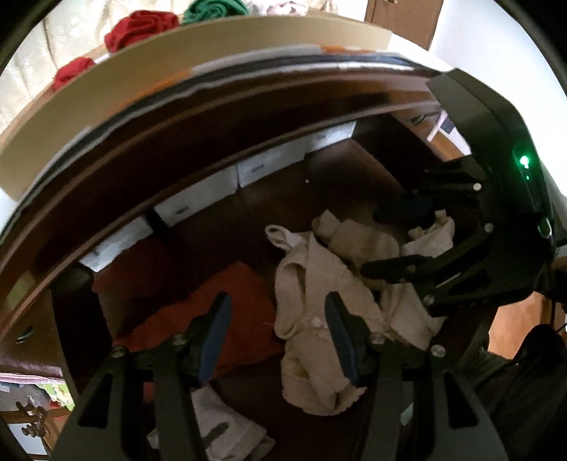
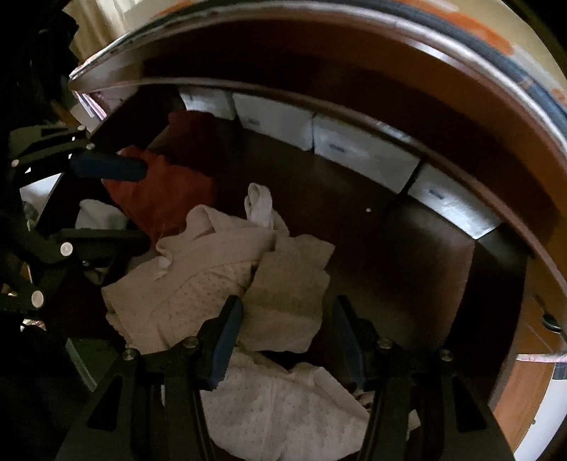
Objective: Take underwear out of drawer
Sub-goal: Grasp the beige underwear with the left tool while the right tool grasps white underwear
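Nearest in the left wrist view, the left gripper (image 1: 278,340) points steeply down into the open drawer (image 1: 340,170) with its jaws apart and nothing between the blue pads; the left pad hangs over a folded red cloth (image 1: 198,319), the right pad over the edge of the beige underwear (image 1: 312,312). That placement reads as a descent toward a grasp not yet made, straddling the garment's left border.

In the right wrist view the right gripper (image 2: 287,340) is likewise open and empty, jaws spread over a ribbed beige fold at lower centre of the frame, with dotted cream fabric bunched beneath and behind it. Both tools seem set on the same heap from opposite sides, probably so one can lift while the other parts the tangle.

The underwear lies in the drawer, a crumpled pile of several pale pieces at the middle of the dark wooden floor, a white strap poking up at its far end. The red cloth sits just beside it, to the left of the pile in both views, and a white patterned piece shows at the bottom of the left view.

Farther back, a row of white boxes (image 2: 354,149) lines the drawer's rear wall, partly tucked under the cabinet top. Beyond that edge, at upper left of the left view, red and green rolled towels (image 1: 141,26) rest on a pale surface.
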